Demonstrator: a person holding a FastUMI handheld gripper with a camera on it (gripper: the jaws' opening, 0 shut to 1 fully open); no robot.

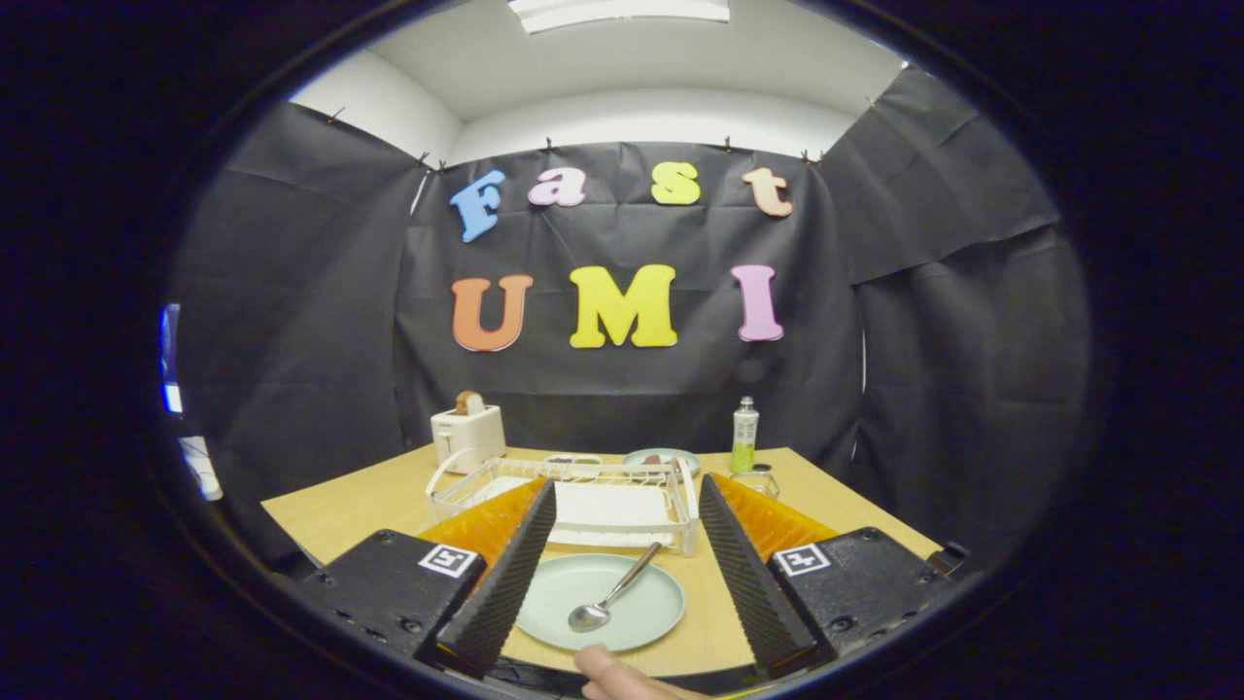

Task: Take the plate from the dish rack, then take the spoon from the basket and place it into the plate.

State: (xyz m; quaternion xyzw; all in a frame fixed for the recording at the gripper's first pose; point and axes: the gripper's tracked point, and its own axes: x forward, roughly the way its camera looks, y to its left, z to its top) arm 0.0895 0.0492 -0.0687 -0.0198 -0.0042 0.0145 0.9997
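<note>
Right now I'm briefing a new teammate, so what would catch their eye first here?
First, the pale green plate on the wooden table, lying between the open tool's fingers with a metal spoon resting in it. Just beyond it stands the white dish rack, with a cream toaster behind the rack on one side and a green bottle on the other.

My one camera rides the gripper (622, 583), facing forward along its spread fingers. It sits low over the table (340, 510), near the plate (600, 602) at lower centre.

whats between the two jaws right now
In the gripper view the open gripper frames a pale green plate on the table, with the spoon lying in it.
</note>
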